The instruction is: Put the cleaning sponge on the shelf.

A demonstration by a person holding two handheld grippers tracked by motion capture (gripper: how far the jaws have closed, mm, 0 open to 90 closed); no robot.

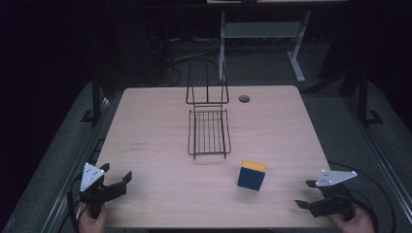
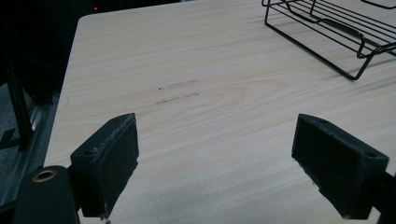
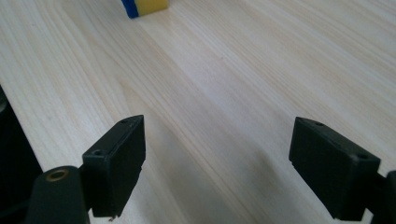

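Two hand-held tongs rest at the near edge of a pale wooden table [image 1: 160, 194], one in each of the person's hands. The left gripper [image 1: 118, 183] sits at the near left corner, its two black jaws spread wide with bare wood between them. The right gripper [image 1: 305, 193] sits at the near right corner, its jaws equally wide apart and holding nothing.

The thing nearest the tongs is a block-shaped sponge [image 1: 251, 175], yellow on its top face and dark blue on its sides. It stands on the table ahead of the right gripper and to that gripper's left, clearly apart from the jaws and much farther from the left gripper. In the right gripper view it appears as a small blue and yellow corner [image 3: 144, 6] at the top edge, beyond the open jaws.

Ahead of the left gripper and to its right, farther off than the sponge, stands a black wire rack [image 1: 209, 131] with an upright back and a flat barred tray, nothing in it.

Judging by its look, the sponge should be very light and soft, likely to squash under pressure and spring back. It seems unlikely to slip or break. A sensible hold would be across two opposite blue sides, around mid-height, with the jaws closed gently enough to grip without crushing it flat. A hold too near a corner might let it twist.
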